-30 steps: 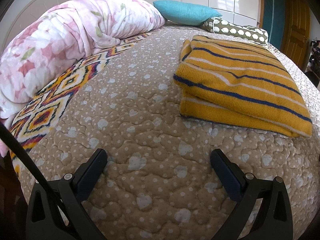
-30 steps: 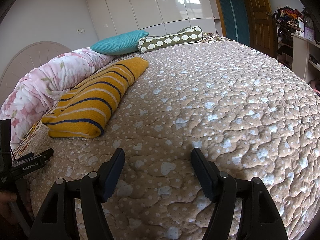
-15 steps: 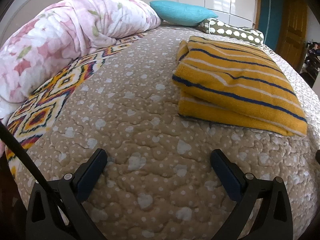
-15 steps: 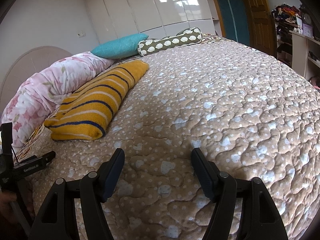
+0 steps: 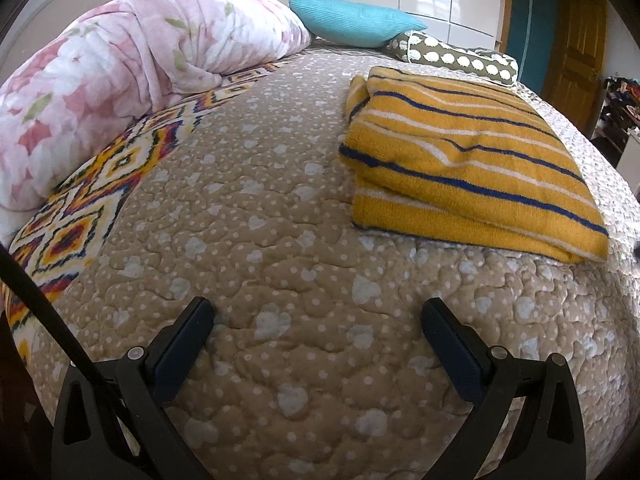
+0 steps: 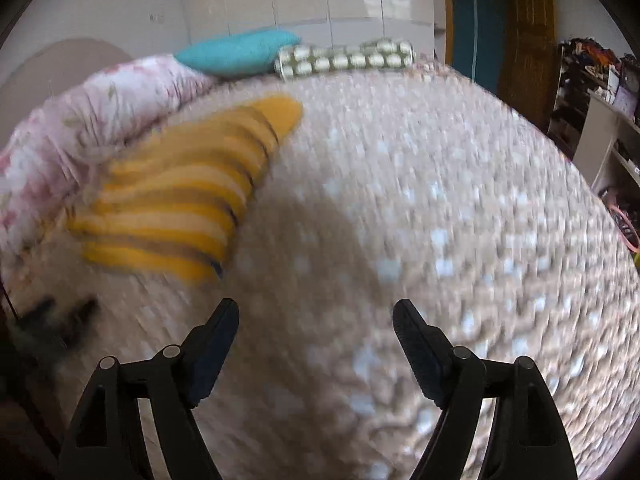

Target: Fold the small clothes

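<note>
A folded yellow garment with blue and white stripes (image 5: 472, 164) lies on the beige quilted bedspread (image 5: 280, 240), ahead and to the right of my left gripper (image 5: 318, 328). That gripper is open over bare quilt with nothing between its fingers. In the blurred right wrist view the same garment (image 6: 180, 208) lies ahead to the left. My right gripper (image 6: 316, 320) hangs above the quilt, its jaws opening wide and empty. The left gripper (image 6: 56, 316) shows as a dark blur at the left edge.
A pink floral duvet (image 5: 120, 80) is bunched along the left side over a zigzag-patterned sheet (image 5: 80, 216). A turquoise pillow (image 5: 356, 22) and a green spotted bolster (image 5: 456, 58) lie at the head. White wardrobes, a wooden door (image 6: 528, 40) and cluttered shelves (image 6: 600, 92) stand beyond.
My right gripper has risen and swung, so its view is blurred and the garment sits lower in it; its jaws stand a little wider. The left gripper has stayed put.
</note>
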Tool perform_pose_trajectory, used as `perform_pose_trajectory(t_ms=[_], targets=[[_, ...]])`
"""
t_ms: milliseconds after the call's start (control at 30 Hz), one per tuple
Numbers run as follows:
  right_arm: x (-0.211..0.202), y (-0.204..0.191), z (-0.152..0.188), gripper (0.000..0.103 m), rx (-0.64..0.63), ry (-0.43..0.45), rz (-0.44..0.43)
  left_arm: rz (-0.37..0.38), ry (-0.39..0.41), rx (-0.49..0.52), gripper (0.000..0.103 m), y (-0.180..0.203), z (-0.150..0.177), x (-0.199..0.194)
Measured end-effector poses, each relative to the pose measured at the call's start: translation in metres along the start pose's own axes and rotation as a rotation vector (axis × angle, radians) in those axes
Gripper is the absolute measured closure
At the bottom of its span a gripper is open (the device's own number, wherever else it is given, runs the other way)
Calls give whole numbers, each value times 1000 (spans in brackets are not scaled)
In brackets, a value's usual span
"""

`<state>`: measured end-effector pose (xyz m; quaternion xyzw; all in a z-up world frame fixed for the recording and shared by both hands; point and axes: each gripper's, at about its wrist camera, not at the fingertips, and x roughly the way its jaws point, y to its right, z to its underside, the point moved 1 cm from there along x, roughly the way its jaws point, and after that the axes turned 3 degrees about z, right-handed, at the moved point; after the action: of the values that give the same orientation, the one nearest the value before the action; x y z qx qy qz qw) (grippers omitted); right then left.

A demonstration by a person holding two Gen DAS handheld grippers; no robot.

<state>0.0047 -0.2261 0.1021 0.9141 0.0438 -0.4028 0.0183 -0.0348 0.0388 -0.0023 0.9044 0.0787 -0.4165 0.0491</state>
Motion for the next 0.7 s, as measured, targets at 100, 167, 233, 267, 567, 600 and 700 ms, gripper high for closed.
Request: perform_pose_trajectory(t_ms=[100,167,233,267,567,600,700], targets=[[2,-32,-39,36,-88,33,-32,3,13,3,0,-1,1,0],[12,-57,-60,55,-155,30,-56,7,17,3,0,-1,2,-1],[28,-82,-81,72,-219,24,-60,8,21,3,0,-1,3,-1],[34,-90,-85,74,-230,20,-56,6,21,4,0,-1,3,-1],[113,-134,-99,74,-294,-148,-22,2,20,6,0,0,3,-1],[108,-137,-103,74,-308,-151,-16,3,21,5,0,0,3,-1],[86,-146,-121,73,-282,-97,-97,3,21,5,0,1,4,-2]])
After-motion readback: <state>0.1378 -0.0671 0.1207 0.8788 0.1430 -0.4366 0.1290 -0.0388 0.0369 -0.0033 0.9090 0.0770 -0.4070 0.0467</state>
